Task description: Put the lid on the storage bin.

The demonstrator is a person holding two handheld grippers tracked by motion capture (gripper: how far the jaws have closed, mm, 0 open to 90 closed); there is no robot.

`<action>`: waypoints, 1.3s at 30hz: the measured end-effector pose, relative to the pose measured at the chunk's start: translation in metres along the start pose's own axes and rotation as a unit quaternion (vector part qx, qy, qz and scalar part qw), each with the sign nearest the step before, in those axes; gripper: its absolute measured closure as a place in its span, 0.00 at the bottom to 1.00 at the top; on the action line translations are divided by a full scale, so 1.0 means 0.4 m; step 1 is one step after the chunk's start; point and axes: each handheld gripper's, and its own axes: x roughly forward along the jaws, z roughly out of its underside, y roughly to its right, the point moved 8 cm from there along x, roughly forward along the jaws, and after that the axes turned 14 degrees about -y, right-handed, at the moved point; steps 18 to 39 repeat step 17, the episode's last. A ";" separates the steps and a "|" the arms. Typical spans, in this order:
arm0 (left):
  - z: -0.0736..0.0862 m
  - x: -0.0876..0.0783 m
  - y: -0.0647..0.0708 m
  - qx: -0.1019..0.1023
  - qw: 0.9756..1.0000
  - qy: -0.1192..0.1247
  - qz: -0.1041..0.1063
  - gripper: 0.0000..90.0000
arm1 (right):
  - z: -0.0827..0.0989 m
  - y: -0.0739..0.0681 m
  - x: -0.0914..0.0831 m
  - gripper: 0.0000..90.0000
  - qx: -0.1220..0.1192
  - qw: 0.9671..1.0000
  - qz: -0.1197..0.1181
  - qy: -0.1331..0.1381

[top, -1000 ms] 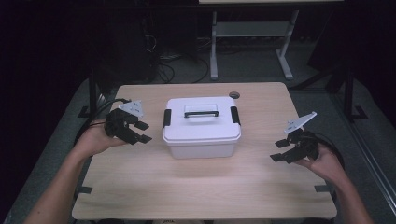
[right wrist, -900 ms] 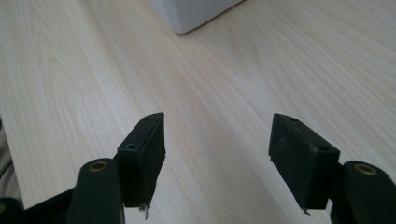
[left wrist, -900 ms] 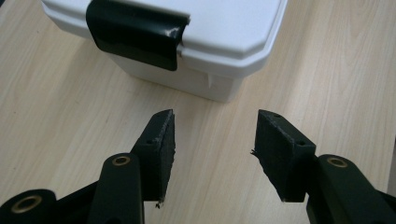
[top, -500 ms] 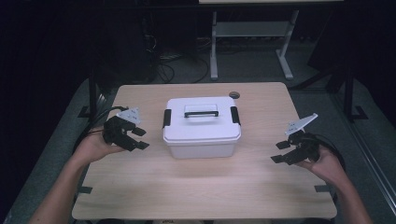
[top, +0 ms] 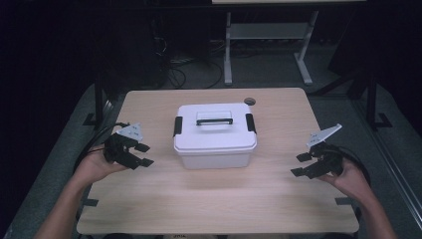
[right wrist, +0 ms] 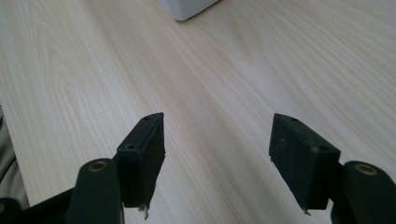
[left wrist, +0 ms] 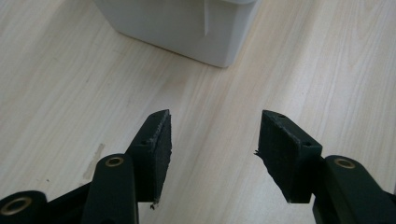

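Note:
A white plastic storage box (top: 215, 137) with a lid, a black-trimmed handle and black side latches stands at the middle of the wooden table (top: 219, 204). My left gripper (top: 143, 155) hovers left of the box, jaws pointing toward it; they have just been opening and hold nothing. In the left gripper view, the box corner (left wrist: 187, 28) lies ahead of the empty left gripper (left wrist: 212, 140). My right gripper (top: 300, 165) is held right of the box, open and empty. The right gripper view shows bare wood between the jaws of the right gripper (right wrist: 215, 144) and a box corner (right wrist: 187, 7).
A small dark round spot (top: 249, 101) sits near the table's far edge. Beyond the table stand a white metal frame (top: 263, 35) and tangled cables (top: 184, 64) on a dark floor. Black tape marks (top: 89, 202) sit near the table's front corners.
My left gripper has come down and drawn back toward the table's near-left side, its jaws a little wider. The right gripper has stayed in place.

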 end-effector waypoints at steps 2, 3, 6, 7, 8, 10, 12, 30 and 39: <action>0.013 0.010 0.002 -0.005 1.000 0.002 0.003 0.46 | 0.004 0.000 -0.001 0.39 0.004 1.000 -0.001 0.001; 0.021 0.017 0.003 -0.006 1.000 -0.001 0.007 0.46 | 0.007 -0.002 -0.001 0.39 0.004 1.000 -0.002 0.001; 0.039 0.034 0.004 -0.017 1.000 0.000 0.011 0.46 | 0.013 -0.004 0.001 0.39 0.009 1.000 -0.005 0.002; 0.042 0.037 0.004 -0.017 1.000 -0.003 0.011 0.45 | 0.016 -0.003 0.001 0.39 0.008 1.000 -0.004 0.002; 0.045 0.041 0.004 -0.020 1.000 -0.004 0.011 0.44 | 0.017 -0.002 0.001 0.39 0.008 1.000 -0.004 0.002; 0.048 0.047 0.007 -0.022 1.000 -0.004 0.013 0.42 | 0.019 -0.006 -0.002 0.39 0.011 1.000 -0.004 0.005; 0.050 0.054 0.010 -0.025 1.000 -0.004 0.014 0.41 | 0.019 -0.009 -0.004 0.39 0.009 1.000 -0.004 0.007; 0.056 0.070 0.019 -0.024 1.000 -0.008 0.014 0.40 | 0.025 -0.013 -0.009 0.39 0.007 1.000 -0.001 0.007; 0.056 0.070 0.019 -0.024 1.000 -0.008 0.014 0.40 | 0.025 -0.013 -0.009 0.39 0.007 1.000 -0.001 0.007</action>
